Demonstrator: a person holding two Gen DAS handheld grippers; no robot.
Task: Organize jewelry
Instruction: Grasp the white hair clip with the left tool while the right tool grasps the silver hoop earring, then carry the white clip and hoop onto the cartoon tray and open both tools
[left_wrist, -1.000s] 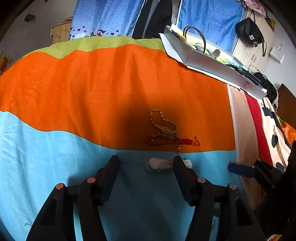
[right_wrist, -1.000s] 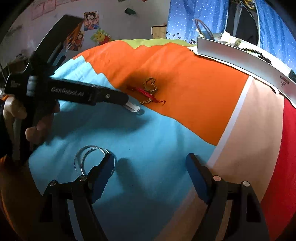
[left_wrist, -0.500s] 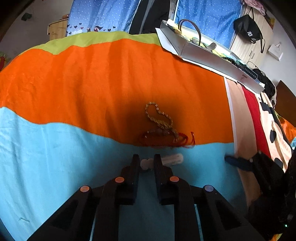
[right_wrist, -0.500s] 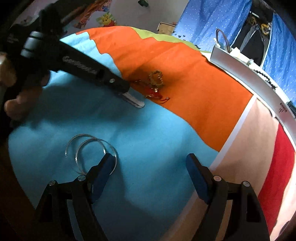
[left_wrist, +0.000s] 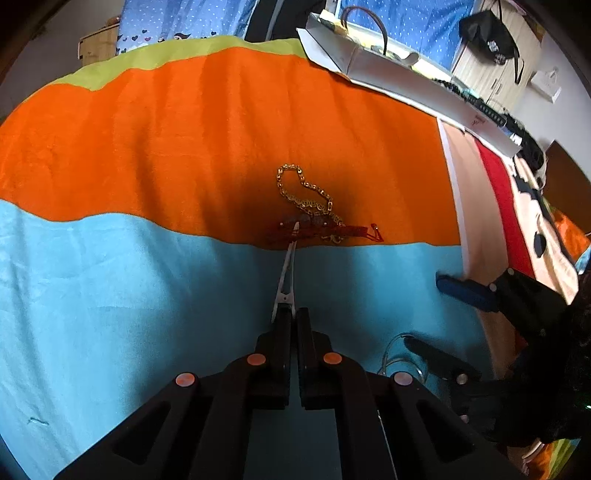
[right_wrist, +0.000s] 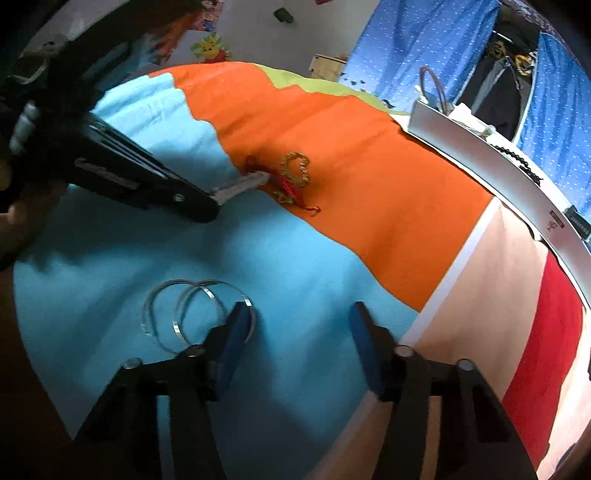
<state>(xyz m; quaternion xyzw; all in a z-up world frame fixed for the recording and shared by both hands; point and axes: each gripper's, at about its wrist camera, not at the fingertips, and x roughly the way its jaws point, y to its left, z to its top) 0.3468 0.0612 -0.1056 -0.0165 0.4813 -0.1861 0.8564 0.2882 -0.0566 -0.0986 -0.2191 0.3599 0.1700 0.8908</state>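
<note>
My left gripper is shut on a white hair clip that sticks out forward, lifted edge-on; the clip's tip reaches the red string bracelet. A gold chain lies tangled with it on the orange cloth. In the right wrist view the left gripper holds the clip beside the gold chain. My right gripper is open and empty, its left finger over two silver bangles on the blue cloth.
A long white box with bag handles and dark beads lies at the far right of the bed; it also shows in the right wrist view. The bedspread has orange, blue, tan and red bands.
My left gripper closed on the white clip and lifted it, turning it to point forward at the red bracelet. My right gripper shifted nearer the silver bangles.
</note>
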